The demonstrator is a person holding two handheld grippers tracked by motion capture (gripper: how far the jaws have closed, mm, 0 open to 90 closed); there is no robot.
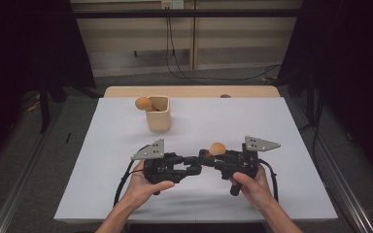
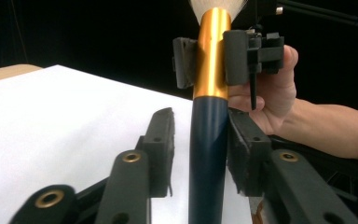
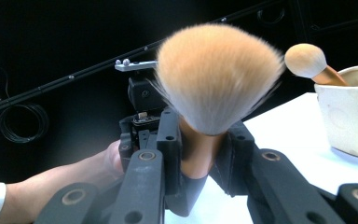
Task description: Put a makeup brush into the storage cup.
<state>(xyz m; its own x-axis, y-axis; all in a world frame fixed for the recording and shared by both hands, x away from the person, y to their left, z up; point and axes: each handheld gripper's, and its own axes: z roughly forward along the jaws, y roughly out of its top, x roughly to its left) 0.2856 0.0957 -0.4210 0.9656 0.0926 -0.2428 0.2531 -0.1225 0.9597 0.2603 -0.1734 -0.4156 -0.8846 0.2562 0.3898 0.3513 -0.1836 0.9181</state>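
Note:
A makeup brush with a tan bristle head (image 1: pixel 217 148) (image 3: pixel 216 74), a gold ferrule (image 2: pixel 212 46) and a dark blue handle (image 2: pixel 208 154) hangs over the middle of the white table between both grippers. My right gripper (image 1: pixel 208 156) (image 3: pixel 205 135) (image 2: pixel 209 56) is shut on the ferrule. My left gripper (image 1: pixel 194 165) (image 2: pixel 200 121) faces it with the handle between its jaws. Its left pad (image 2: pixel 163 135) stands clear of the handle, so it is open.
A cream cup (image 1: pixel 158 114) (image 3: pixel 352 112) stands on the far left part of the white sheet (image 1: pixel 272 126), with a second tan-headed brush (image 1: pixel 144 103) (image 3: pixel 307 60) leaning out of it. Dark curtains flank the table, and cables lie on the floor behind.

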